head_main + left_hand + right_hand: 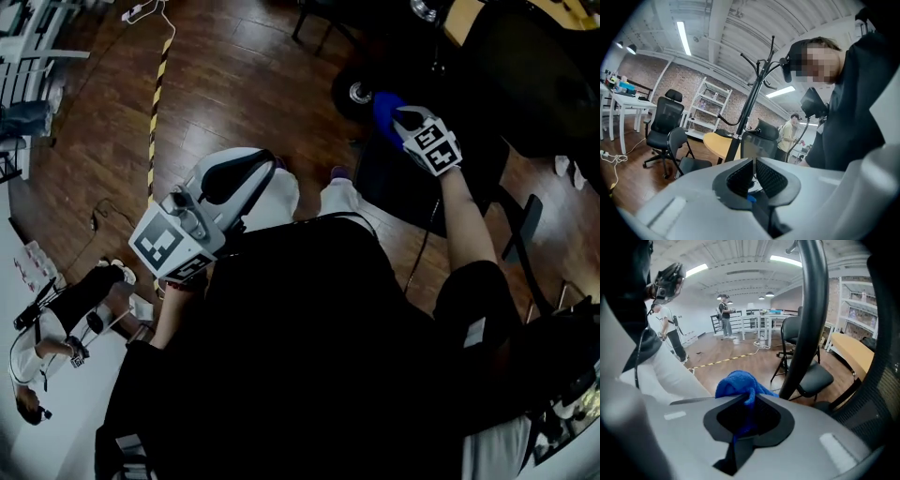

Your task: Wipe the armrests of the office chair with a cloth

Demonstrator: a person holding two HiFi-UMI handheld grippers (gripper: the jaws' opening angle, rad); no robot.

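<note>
My right gripper [398,117] clamped on blue cloth [382,108], cloth bunched out past jaws. Head view places it against dark office chair [534,75], upper right. Only right gripper view shows pinch itself, plus chair's black frame bar [806,319] close behind cloth. My left gripper [258,173] well apart from chair. Own view: jaws almost together, thin slit, nothing held.

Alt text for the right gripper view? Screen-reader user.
The right tool has its jaws shut on a bunched blue cloth, seen from just behind them. A thick dark curved bar rises close beyond, with a wooden floor, a black chair and distant standing people in a bright room.
</note>
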